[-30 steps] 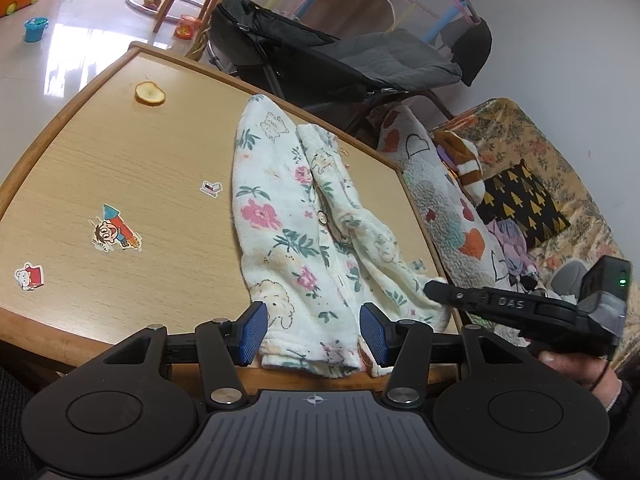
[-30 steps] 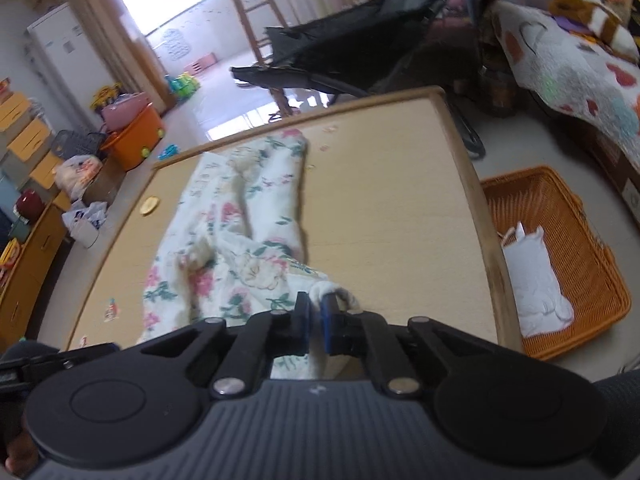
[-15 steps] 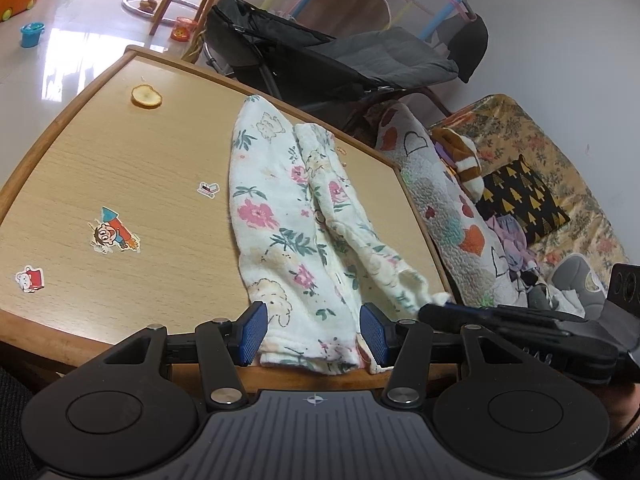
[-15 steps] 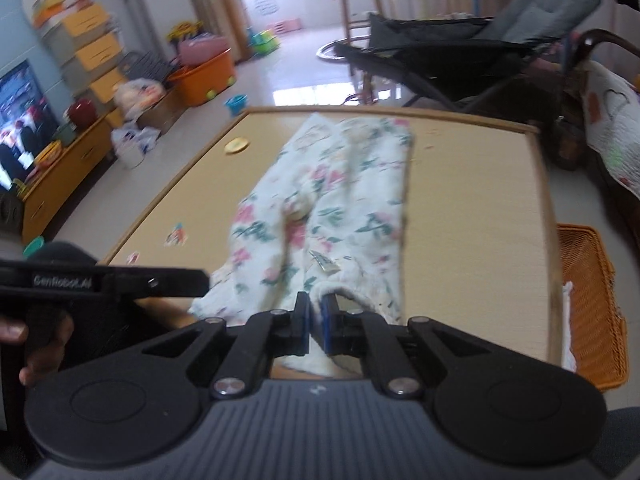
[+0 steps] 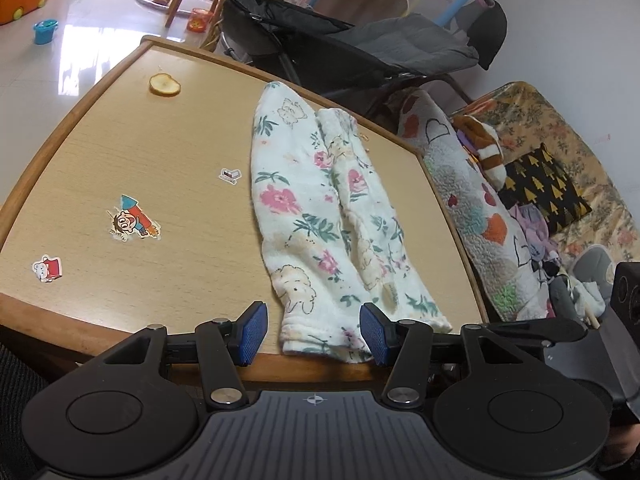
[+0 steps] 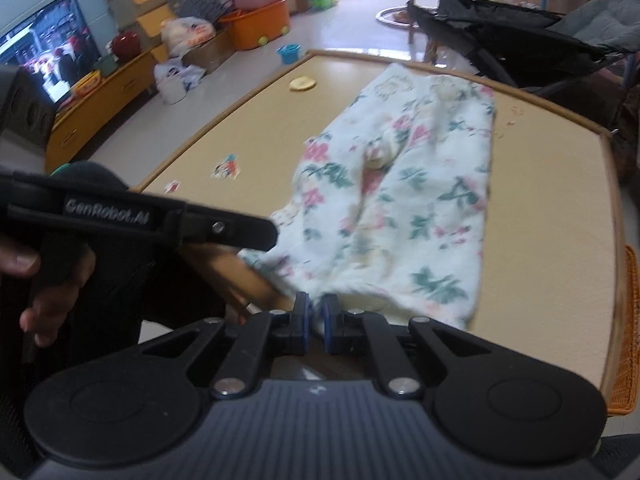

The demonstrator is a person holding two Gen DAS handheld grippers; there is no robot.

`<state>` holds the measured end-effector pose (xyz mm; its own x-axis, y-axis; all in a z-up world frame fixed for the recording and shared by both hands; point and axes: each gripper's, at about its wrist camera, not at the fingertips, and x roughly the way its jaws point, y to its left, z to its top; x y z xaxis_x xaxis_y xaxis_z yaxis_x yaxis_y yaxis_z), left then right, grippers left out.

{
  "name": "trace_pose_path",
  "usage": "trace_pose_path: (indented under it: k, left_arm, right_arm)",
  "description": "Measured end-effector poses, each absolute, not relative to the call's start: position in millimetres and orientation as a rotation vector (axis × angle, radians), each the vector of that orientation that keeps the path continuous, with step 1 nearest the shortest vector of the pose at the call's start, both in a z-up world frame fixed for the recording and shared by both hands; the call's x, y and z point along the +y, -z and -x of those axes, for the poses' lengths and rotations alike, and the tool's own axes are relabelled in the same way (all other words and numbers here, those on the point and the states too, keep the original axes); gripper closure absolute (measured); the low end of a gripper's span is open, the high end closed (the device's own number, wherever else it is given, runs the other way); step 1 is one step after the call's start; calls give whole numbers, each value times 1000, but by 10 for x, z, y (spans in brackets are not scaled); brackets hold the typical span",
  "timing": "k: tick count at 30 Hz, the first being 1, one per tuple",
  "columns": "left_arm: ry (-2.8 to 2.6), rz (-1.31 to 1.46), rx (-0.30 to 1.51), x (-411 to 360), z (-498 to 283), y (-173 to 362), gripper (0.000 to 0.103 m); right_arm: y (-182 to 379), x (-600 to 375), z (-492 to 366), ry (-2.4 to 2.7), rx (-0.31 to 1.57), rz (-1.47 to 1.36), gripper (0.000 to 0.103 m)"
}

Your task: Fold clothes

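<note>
Since half a second ago the right gripper (image 6: 315, 322) has carried the near hem leftward, so the floral garment (image 5: 328, 232) now lies flatter and more closed, a long folded strip from table centre to the near edge at 6 o'clock. Right jaws are nearly closed, pinching the hem of the garment; motion blur there, so the bite looks small but I can't be sure how deep. Left gripper (image 5: 312, 334) is wide apart, blue pads (image 5: 251, 332) either side of the hem, not touching the cloth.

Garment: white fleece-like fabric, pink flowers, green leaves, faint cartoon animals, two layers side by side with a seam ridge between.

Surface: light wood table (image 5: 120, 152) with darker rim; cartoon stickers (image 5: 134, 220) at 9 o'clock, round yellowish slice-like thing (image 5: 165, 85) at 11 o'clock. Room: dark stroller (image 5: 360, 52) at 12 o'clock, sofa with heart blanket (image 5: 476, 216) at 3 o'clock, orange wicker basket (image 6: 628, 328) right of the table in the right wrist view, lit TV (image 6: 44, 60) and orange tub (image 6: 258, 26) at 10 to 11 o'clock.

Writing: "GenRobot.AI" on the left gripper's arm in the right wrist view.
</note>
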<state>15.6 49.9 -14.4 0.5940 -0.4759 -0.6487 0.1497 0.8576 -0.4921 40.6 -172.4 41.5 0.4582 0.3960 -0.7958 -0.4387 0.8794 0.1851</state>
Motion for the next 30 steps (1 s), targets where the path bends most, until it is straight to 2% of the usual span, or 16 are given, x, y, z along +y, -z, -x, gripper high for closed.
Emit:
trace_pose_path:
  k: [10, 16, 17, 18, 19, 20, 25, 30]
  left_arm:
    - [347, 497, 865, 574, -231, 189, 50]
    - [345, 452, 878, 421, -294, 211, 54]
    - [344, 437, 890, 395, -302, 224, 58]
    - [343, 421, 902, 369, -309, 236, 75]
    - [341, 405, 914, 344, -316, 248, 84]
    - [316, 384, 925, 334, -317, 267, 88]
    - [299, 381, 918, 345, -300, 275, 93]
    - [296, 356, 943, 344, -251, 246, 93]
  right_arm:
    - [-683, -1859, -247, -570, 918, 32, 92]
    - [-789, -1976, -160, -633, 924, 28, 91]
    - [-787, -1970, -143, -645, 929, 41, 91]
    - [-784, -1965, -123, -649, 931, 54, 91]
    - [-783, -1969, -110, -648, 928, 57, 91]
    - [-785, -1988, -115, -639, 920, 44, 91]
    - [-780, -2123, -237, -531, 872, -6, 89]
    - [-724, -2274, -386, -450, 868, -17, 84]
